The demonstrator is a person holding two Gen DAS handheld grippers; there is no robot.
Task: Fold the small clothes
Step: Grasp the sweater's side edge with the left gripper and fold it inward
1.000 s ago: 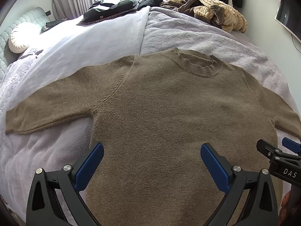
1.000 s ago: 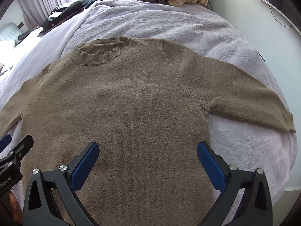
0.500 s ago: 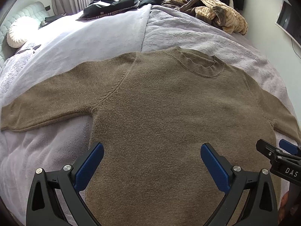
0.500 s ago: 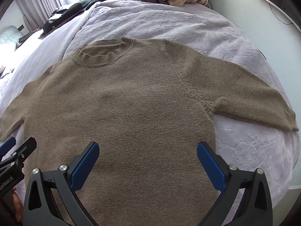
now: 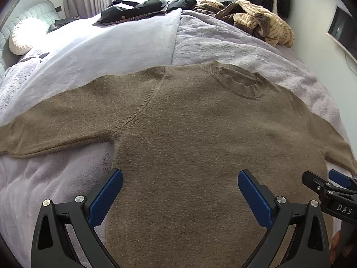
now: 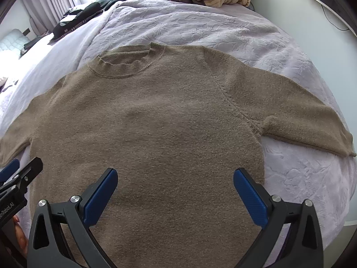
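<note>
A brown knitted sweater (image 5: pixel 189 138) lies flat on the bed, front up, collar away from me and both sleeves spread out; it also shows in the right wrist view (image 6: pixel 156 122). My left gripper (image 5: pixel 179 192) is open and empty above the lower left body of the sweater. My right gripper (image 6: pixel 175 189) is open and empty above the lower right body. The right gripper shows at the right edge of the left wrist view (image 5: pixel 330 189). The left gripper shows at the left edge of the right wrist view (image 6: pixel 17 178).
The bed has a lilac blanket (image 5: pixel 234 47). A heap of tan striped and brown clothes (image 5: pixel 258 20) lies at the far right corner, dark clothes (image 5: pixel 138 9) at the far edge, a white cushion (image 5: pixel 26 35) at far left. A wall (image 6: pixel 308 22) runs along the right.
Both grippers have moved forward a little over the sweater, so the collar and sleeves sit lower and nearer in the views. Both stay open.
</note>
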